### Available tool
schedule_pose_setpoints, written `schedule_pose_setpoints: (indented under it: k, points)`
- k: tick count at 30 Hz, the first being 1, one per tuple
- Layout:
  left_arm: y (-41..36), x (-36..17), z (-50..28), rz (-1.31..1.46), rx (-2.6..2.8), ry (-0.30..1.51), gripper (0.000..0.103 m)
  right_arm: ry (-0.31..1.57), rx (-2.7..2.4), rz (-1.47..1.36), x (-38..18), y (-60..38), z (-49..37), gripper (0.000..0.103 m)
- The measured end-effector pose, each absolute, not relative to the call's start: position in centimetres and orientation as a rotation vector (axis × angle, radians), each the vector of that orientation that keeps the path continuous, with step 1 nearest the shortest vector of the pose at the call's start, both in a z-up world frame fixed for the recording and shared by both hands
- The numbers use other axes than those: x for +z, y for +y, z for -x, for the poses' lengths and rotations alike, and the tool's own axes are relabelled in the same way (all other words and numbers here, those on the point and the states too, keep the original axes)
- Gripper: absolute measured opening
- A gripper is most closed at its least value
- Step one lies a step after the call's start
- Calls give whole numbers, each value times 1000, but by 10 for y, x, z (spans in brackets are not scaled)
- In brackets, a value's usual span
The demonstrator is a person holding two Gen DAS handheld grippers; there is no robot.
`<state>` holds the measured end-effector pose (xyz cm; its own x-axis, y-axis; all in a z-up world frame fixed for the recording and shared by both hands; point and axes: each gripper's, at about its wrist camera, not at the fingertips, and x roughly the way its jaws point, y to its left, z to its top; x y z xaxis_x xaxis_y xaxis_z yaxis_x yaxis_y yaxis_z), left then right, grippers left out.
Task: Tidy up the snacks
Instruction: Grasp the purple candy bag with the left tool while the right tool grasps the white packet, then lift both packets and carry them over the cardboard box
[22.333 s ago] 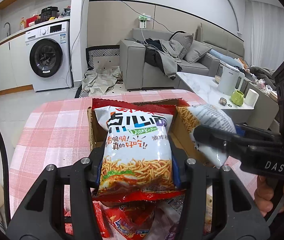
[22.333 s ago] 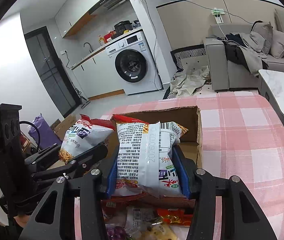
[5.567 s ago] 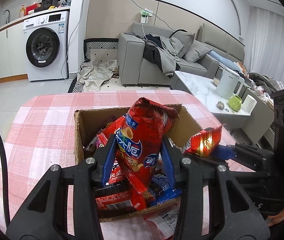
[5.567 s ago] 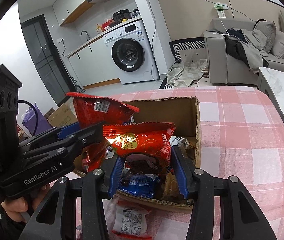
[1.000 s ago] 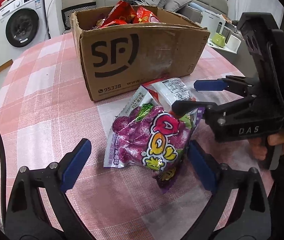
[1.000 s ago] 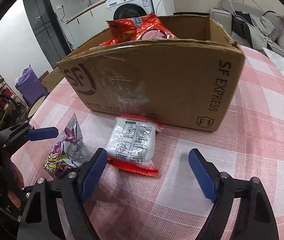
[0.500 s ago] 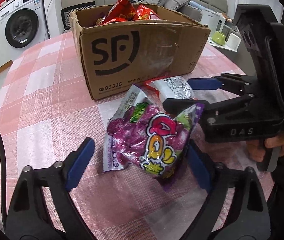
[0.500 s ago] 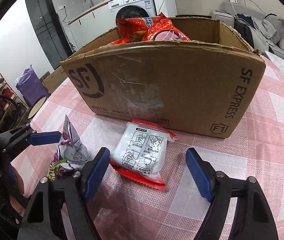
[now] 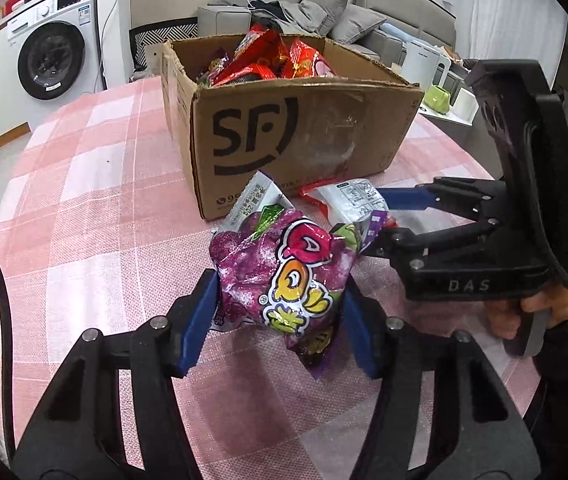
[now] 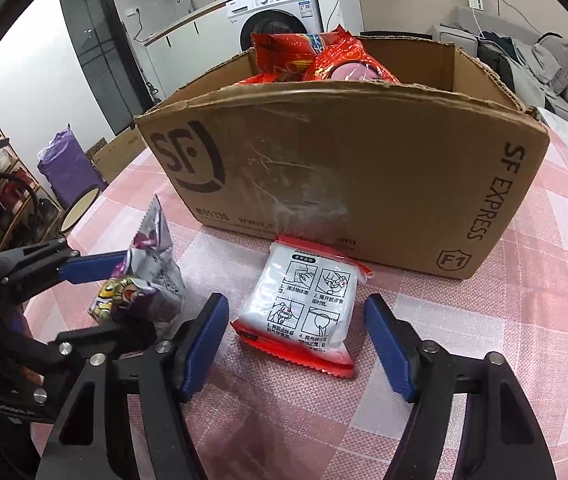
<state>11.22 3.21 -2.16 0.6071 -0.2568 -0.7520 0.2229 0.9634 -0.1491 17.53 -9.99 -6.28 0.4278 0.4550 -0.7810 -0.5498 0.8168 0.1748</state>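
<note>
A round table under a pink checked cloth (image 9: pixel 83 208) fills both views, with a washing machine (image 9: pixel 49 64) at the upper left of the left wrist view and a grey sofa (image 9: pixel 312 20) along the top. The cardboard box (image 10: pixel 344 168) stands mid-frame, red snack packs (image 10: pixel 308 56) heaped above its rim.

The left gripper (image 9: pixel 279 312) has just been closing, and its blue pads now press both flanks of the purple snack bag (image 9: pixel 284 272), low centre of its view, the bag crumpled between them. The right gripper (image 10: pixel 296 344) has also been closing, but its fingers stand narrowed and apart on either side of the white-and-red packet (image 10: pixel 304 308) that lies flat on the cloth just in front of the box — gaps show on both sides, so nothing is held there yet.

The step in hand looks like a double pick-up of the last loose snacks. To do it well, the right fingers should sink until the tips meet the cloth and pinch the flat packet across its width — a high pinch would likely skate over the slick film. The left grip seems firm enough; squeezing further risks crushing the contents. Both packs must then clear the box's near wall.
</note>
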Motion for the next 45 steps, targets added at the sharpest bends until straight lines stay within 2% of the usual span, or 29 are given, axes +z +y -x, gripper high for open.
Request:
schedule_pose_setpoints:
  k: [6,18,45]
  points:
    - [33,-20,-112,47,-269,872,56,926,641,108,-62,-100,-173,49]
    - [37,-7,-104,67,-249,827,56,878,693,89,-42,-114,-157,49]
    - [41,71,-88,121,-177,669,56,675,713,31,45,-155,-123,49]
